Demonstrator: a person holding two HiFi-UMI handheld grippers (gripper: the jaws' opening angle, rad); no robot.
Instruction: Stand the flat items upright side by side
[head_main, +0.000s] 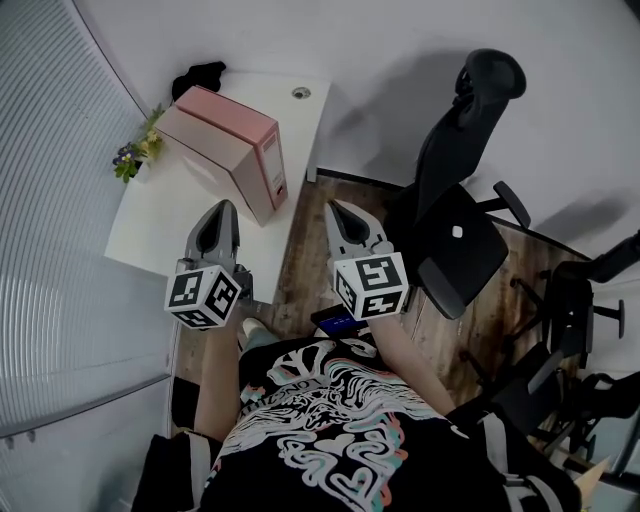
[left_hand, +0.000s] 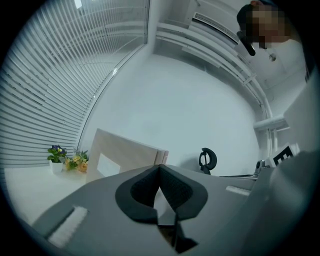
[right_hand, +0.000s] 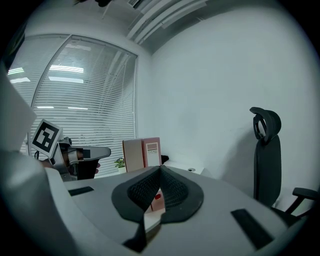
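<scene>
Two pink binders (head_main: 228, 147) stand upright side by side on the white desk (head_main: 160, 225); they also show in the left gripper view (left_hand: 125, 159) and the right gripper view (right_hand: 143, 154). My left gripper (head_main: 222, 212) hovers over the desk's near part, just short of the binders, jaws shut with nothing between them (left_hand: 159, 167). My right gripper (head_main: 340, 212) is held beside the desk's right edge over the wooden floor, also shut and empty (right_hand: 160, 170). Neither gripper touches the binders.
A small pot of flowers (head_main: 140, 155) sits at the desk's left edge by the window blinds. A black object (head_main: 200, 76) and a cable hole (head_main: 301, 92) are at the desk's far end. A black office chair (head_main: 455, 225) stands right of the right gripper, with more chairs (head_main: 570, 330) further right.
</scene>
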